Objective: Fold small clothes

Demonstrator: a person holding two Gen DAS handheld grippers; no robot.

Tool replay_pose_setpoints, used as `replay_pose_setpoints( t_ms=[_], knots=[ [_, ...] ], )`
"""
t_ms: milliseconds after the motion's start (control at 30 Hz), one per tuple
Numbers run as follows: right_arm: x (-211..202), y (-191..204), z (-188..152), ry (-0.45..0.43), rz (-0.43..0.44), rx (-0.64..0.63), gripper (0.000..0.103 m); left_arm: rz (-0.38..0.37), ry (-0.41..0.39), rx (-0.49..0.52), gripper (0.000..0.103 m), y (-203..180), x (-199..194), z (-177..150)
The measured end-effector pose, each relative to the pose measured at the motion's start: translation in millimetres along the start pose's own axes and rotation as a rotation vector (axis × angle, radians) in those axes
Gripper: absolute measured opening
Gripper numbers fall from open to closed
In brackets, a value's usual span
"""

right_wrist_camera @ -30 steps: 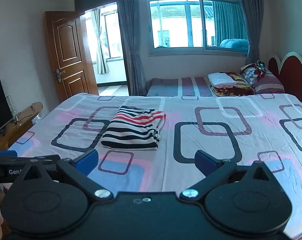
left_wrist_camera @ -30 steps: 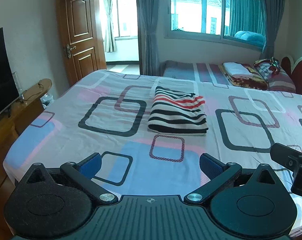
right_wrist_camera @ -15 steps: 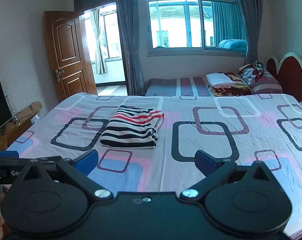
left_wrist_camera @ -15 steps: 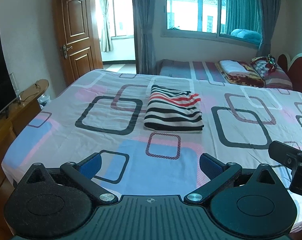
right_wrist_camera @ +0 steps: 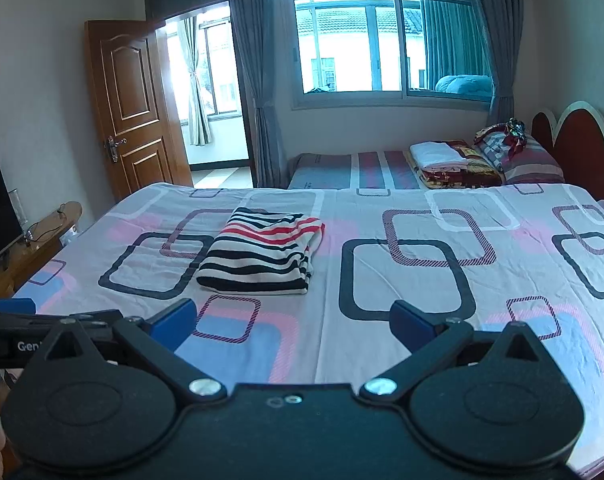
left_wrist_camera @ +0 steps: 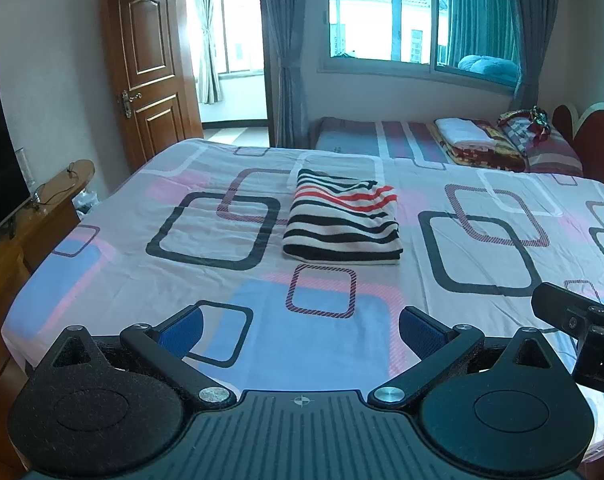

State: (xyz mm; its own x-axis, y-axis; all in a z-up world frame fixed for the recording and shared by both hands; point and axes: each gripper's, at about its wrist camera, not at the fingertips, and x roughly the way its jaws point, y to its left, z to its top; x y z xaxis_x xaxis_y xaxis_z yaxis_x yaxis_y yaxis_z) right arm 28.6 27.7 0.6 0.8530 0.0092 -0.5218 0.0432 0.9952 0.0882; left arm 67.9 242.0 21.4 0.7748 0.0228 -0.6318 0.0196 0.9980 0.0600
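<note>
garment: striped top (left_wrist_camera: 341,220), black/white/red bands, lies as a compact folded rectangle, layered edges stacked on its near side.
where: flat on the bed sheet (left_wrist_camera: 222,280), just beyond the small hatched square print, between the two big dark square prints. Right wrist view shows the same top (right_wrist_camera: 262,256), left of centre.
my left gripper (left_wrist_camera: 300,326): jaws spread wide, blue pads empty, nothing between them. Hovers over the near edge of the bed, well short of the striped top.
my right gripper (right_wrist_camera: 292,322): jaws spread too, empty. Also at the near bed edge, apart from the striped top.
contact: none. Neither gripper touches cloth.
done so far: folding of this piece looks finished to me, edges roughly squared, no sleeve sticking out that I can see.
left to do: judging by the sheet, no other loose small garment around the striped top. Maybe a tidy-up of its slightly rumpled far-right corner, otherwise nothing.
other cloth: folded pile (right_wrist_camera: 441,156) on the second bed beyond the striped top, by the headboard; can't tell if it belongs to the task.
stage guess: end of task, or waiting for a next piece.
</note>
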Motion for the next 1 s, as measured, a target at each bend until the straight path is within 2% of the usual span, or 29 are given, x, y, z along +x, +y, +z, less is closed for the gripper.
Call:
replay_pose_setpoints(
  t_ms=[433,600,1000],
  knots=[
    [4,-5,1,0.005,-0.006,0.006,0.102,0.013,-0.007,0.001,0.103,-3,0,0],
    [10,-7,1,0.010,-0.045,0.003,0.102,0.020,-0.011,0.000,0.103,-2,-2,2],
    [19,-6,-4,0.021,-0.075,-0.003,0.102,0.037,-0.015,-0.010,0.103,1,-2,3]
  ],
)
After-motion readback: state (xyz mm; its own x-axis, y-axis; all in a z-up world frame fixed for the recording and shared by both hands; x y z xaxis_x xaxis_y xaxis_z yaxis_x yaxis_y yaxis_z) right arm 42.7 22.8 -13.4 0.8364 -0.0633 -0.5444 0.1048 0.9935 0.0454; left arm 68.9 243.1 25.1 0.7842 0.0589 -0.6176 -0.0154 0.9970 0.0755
